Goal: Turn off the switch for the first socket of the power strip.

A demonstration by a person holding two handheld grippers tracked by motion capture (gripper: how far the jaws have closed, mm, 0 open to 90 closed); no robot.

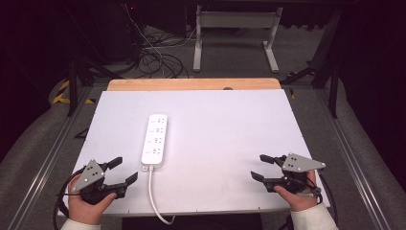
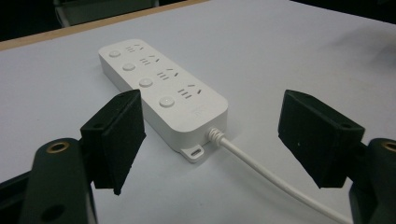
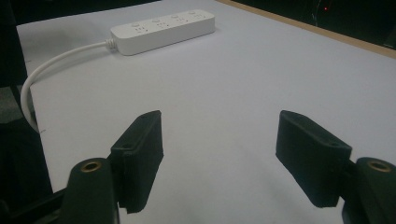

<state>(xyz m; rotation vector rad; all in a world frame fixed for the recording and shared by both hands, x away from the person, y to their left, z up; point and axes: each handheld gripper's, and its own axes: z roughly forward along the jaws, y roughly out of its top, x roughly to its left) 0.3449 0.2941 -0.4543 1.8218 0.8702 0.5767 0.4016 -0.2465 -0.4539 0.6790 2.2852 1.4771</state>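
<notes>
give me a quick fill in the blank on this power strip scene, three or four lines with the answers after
1. The power strip has ____ round buttons along one side.
2. The jaws of the left gripper and the right gripper stand ____, holding nothing.
3. The strip's white cable runs off the ____ edge of the white table.
4. The gripper nearer the strip is the ____ one.

Missing words: four; open; near; left
</notes>
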